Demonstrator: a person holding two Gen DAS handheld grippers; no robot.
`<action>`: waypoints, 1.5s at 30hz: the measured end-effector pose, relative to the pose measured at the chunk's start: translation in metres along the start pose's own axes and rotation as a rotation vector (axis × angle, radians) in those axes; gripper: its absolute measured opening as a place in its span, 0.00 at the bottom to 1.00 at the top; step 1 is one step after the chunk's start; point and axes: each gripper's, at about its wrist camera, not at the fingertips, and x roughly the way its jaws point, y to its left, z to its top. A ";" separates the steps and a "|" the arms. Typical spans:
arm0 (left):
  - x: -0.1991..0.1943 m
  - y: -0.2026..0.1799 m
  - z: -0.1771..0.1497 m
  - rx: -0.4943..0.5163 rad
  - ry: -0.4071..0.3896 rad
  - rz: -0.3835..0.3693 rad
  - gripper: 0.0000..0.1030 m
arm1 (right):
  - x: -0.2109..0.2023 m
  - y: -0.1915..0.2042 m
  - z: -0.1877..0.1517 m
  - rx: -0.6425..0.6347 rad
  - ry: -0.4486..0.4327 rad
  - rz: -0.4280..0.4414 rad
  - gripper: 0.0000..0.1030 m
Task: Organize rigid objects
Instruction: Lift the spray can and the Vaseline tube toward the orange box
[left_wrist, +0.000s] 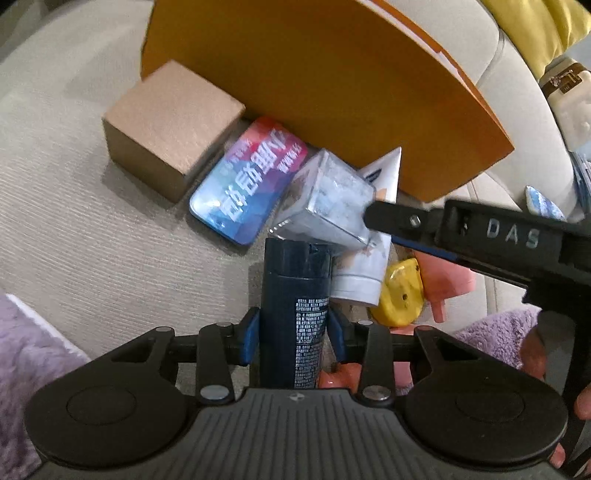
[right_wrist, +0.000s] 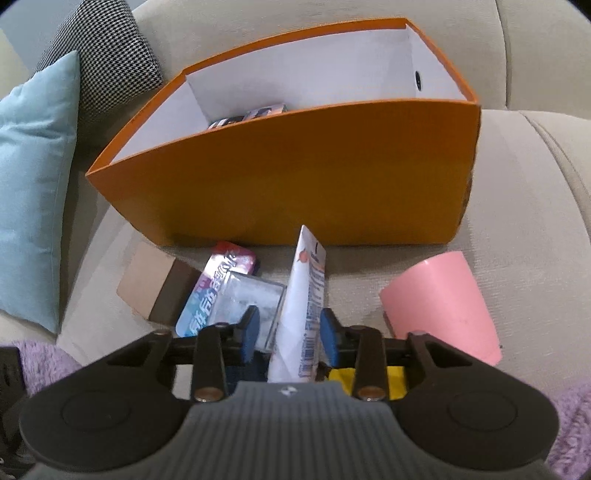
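Note:
My left gripper (left_wrist: 293, 332) is shut on a dark blue bottle (left_wrist: 295, 295) that points away from me on the sofa seat. My right gripper (right_wrist: 290, 330) straddles a white tube (right_wrist: 306, 288). Its right pad touches the tube, a gap shows at the left pad, so it is open. A clear plastic box (left_wrist: 328, 199), a colourful tin (left_wrist: 247, 181) and a brown cardboard cube (left_wrist: 166, 125) lie in front of the orange box (right_wrist: 280, 177). Beside the tube lie a yellow object (left_wrist: 400, 291) and a pink cup (right_wrist: 443, 306).
Some small items (right_wrist: 251, 114) lie inside the orange box. A light blue cushion (right_wrist: 33, 184) and a houndstooth cushion (right_wrist: 99, 55) stand at the left. A purple fluffy blanket (left_wrist: 22, 369) covers the seat's near edge. A person's fingers (left_wrist: 532, 350) hold the right gripper.

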 end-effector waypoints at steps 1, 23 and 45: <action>-0.002 -0.003 0.001 -0.002 -0.009 0.014 0.42 | -0.001 0.001 -0.001 -0.008 0.000 -0.010 0.27; -0.045 -0.019 0.028 0.029 -0.157 0.085 0.40 | 0.034 0.003 0.015 0.055 0.070 -0.068 0.47; -0.097 -0.032 0.036 0.094 -0.263 0.026 0.37 | -0.055 -0.003 0.012 0.000 -0.073 0.066 0.17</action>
